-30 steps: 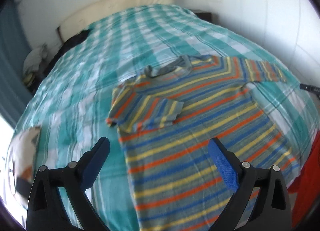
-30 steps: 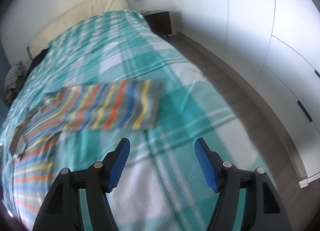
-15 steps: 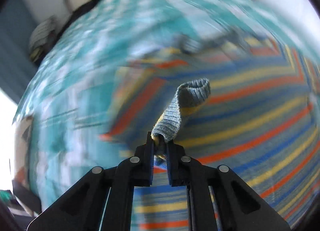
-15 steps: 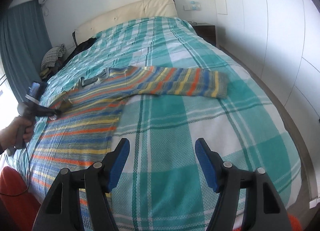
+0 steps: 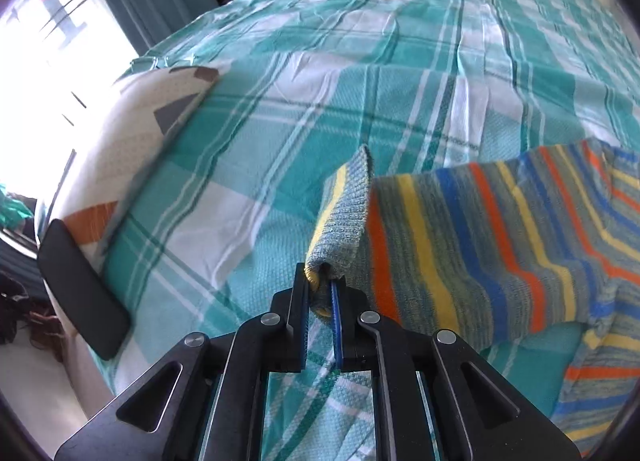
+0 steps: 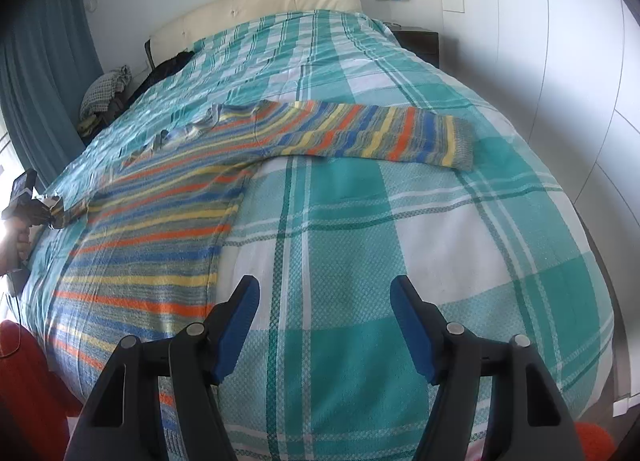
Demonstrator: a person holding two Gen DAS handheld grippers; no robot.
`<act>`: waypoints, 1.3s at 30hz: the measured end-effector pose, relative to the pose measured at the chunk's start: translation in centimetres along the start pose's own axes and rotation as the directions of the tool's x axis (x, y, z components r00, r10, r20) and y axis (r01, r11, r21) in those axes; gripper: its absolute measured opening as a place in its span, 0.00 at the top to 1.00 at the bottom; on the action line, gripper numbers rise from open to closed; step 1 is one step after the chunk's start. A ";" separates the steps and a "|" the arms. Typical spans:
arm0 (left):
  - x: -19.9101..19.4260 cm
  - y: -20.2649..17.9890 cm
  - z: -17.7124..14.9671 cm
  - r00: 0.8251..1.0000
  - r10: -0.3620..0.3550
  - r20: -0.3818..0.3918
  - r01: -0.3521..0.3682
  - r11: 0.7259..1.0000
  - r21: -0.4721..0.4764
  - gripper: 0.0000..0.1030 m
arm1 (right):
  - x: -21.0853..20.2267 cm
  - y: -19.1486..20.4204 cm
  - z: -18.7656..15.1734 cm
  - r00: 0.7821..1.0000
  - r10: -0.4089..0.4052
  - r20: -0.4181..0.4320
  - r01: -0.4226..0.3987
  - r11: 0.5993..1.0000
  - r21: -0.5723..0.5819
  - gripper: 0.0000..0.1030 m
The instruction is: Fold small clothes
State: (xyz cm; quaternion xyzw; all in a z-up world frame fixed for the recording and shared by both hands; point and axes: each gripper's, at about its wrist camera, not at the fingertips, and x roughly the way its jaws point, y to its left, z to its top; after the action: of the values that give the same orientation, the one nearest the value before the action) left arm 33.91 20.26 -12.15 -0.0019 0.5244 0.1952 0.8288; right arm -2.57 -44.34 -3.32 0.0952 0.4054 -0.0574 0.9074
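The striped sweater (image 6: pixel 168 217) lies flat on the bed (image 6: pixel 360 245), spread over the left half of the teal-and-white checked bedspread. It is a knit garment with a grey-blue ground crossed by narrow orange, yellow and blue stripes; the stripes run across the body and ring the sleeves. The right sleeve (image 6: pixel 372 135) extends straight out to the right, flat on the bedspread, ending in a plain grey ribbed cuff (image 6: pixel 464 145) toward the right side of the bed. The neck opening points toward the far end, where a cream headboard (image 6: pixel 260 1) stands against the wall. The left gripper (image 5: pixel 320 293) is at the left edge of the bed with its jaws clamped on the cuff of the left sleeve (image 5: pixel 480 245); the grey ribbed cuff stands up in a fold just beyond the jaws, and the sleeve runs from there to the right, raised off the bedspread near the grip. The right gripper (image 6: pixel 324 325) hovers over bare bedspread at the near end of the bed, jaws wide apart and holding nothing, with the sweater's body just to its left. A patterned pillow (image 5: pixel 132 133) and a flat black object (image 5: pixel 80 285) lie at the left edge of the bed, near the left gripper. White wardrobe doors (image 6: pixel 560 41) line the wall to the right.
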 end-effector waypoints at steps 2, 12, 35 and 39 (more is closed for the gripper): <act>0.8 0.7 -0.6 1.000 -0.004 -0.013 0.003 1.000 -0.029 0.93 | 0.2 -0.1 0.0 1.000 -0.005 -0.006 0.005 1.000 0.002 0.34; 1.4 1.1 -1.8 0.998 0.043 -0.038 -0.042 0.999 0.026 0.58 | 0.8 -0.5 0.1 0.999 -0.015 -0.035 0.015 1.000 0.015 0.34; -2.5 -21.7 9.0 0.943 -0.332 -0.012 0.275 0.759 0.591 0.12 | 16.4 8.3 25.2 0.973 0.188 -0.136 -0.216 0.947 -0.237 0.14; 0.5 -24.2 9.7 0.957 -0.287 -0.049 0.252 0.731 0.634 0.10 | 23.1 10.7 28.7 0.952 0.177 -0.250 -0.248 0.924 -0.292 0.14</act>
State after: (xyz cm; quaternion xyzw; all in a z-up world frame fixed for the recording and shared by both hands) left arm 50.40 0.07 -13.12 0.2067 0.5317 -0.1150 0.8132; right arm 35.53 -40.86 -0.49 -0.0037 0.4941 0.1191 0.8612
